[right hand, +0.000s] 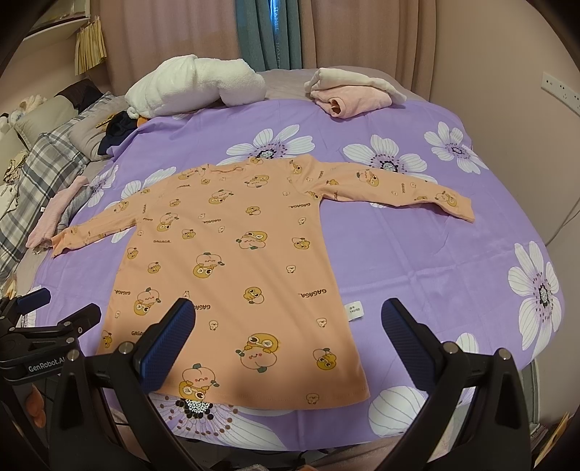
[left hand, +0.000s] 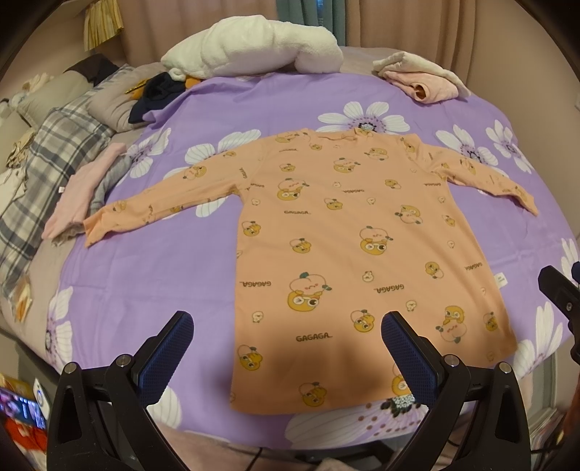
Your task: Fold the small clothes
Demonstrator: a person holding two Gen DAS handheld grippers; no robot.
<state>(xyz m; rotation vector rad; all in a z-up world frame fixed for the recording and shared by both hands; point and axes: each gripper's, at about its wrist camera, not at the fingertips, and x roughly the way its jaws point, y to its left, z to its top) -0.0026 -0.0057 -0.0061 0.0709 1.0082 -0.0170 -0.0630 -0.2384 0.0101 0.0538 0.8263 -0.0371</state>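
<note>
An orange long-sleeved child's shirt [left hand: 344, 253] with a cartoon print lies flat on the purple flowered sheet [left hand: 163, 282], both sleeves spread out, hem toward me. The same shirt [right hand: 232, 268] shows in the right wrist view, with a white size tag [right hand: 353, 311] at its right side. My left gripper [left hand: 288, 353] hangs open above the hem, holding nothing. My right gripper [right hand: 288, 347] is open too, over the shirt's lower right corner and the tag. The right gripper's black body [left hand: 560, 293] shows at the left view's right edge; the left gripper [right hand: 43, 326] shows at the right view's left edge.
A white fluffy blanket [left hand: 253, 47] and a folded pink-and-cream garment [left hand: 424, 81] lie at the far side of the bed. Dark clothes [left hand: 156, 94], a plaid cover [left hand: 47, 163] and a pink-grey garment [left hand: 83, 192] sit at the left. Curtains [right hand: 268, 32] hang behind.
</note>
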